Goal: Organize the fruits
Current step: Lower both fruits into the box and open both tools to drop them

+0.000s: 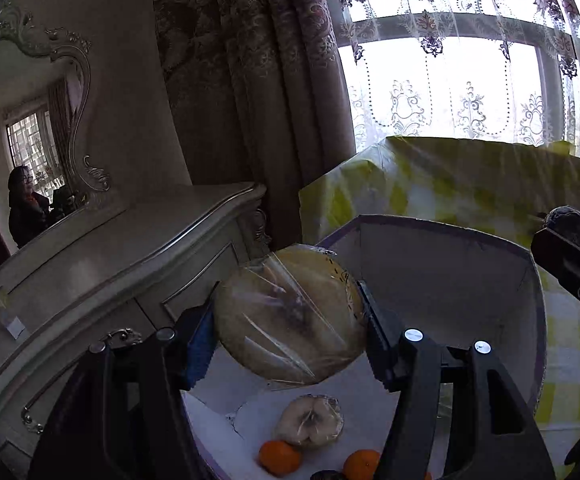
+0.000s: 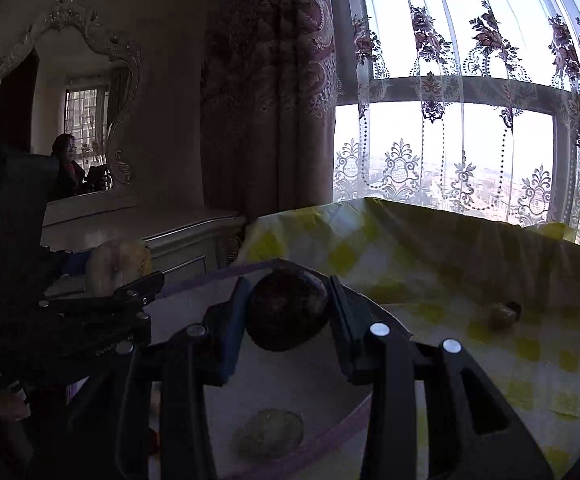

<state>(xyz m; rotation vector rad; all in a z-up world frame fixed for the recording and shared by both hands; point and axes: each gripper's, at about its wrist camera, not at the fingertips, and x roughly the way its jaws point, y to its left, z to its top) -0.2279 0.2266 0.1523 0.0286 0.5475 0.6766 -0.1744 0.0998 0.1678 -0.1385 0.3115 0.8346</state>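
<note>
Both claws grip fruit over the box [image 1: 450, 264]: left [image 1: 290, 320] wrapped melon [image 1: 285, 316], right [image 2: 290, 312] dark fruit [image 2: 287, 310].

I see a large pale-yellow fruit wrapped in clear film [image 1: 290, 316] held up over the white box [image 1: 450, 264], whose purple-edged rim curves from 12 to 3 o'clock. On the box floor, toward 6 o'clock, lie a smaller film-wrapped fruit half [image 1: 310, 422] and two oranges [image 1: 279, 457]. In the right wrist view a dark, round fruit [image 2: 287, 310] hangs above the box, with a small dark fruit [image 2: 504, 314] on the cloth at 3 o'clock.
</note>
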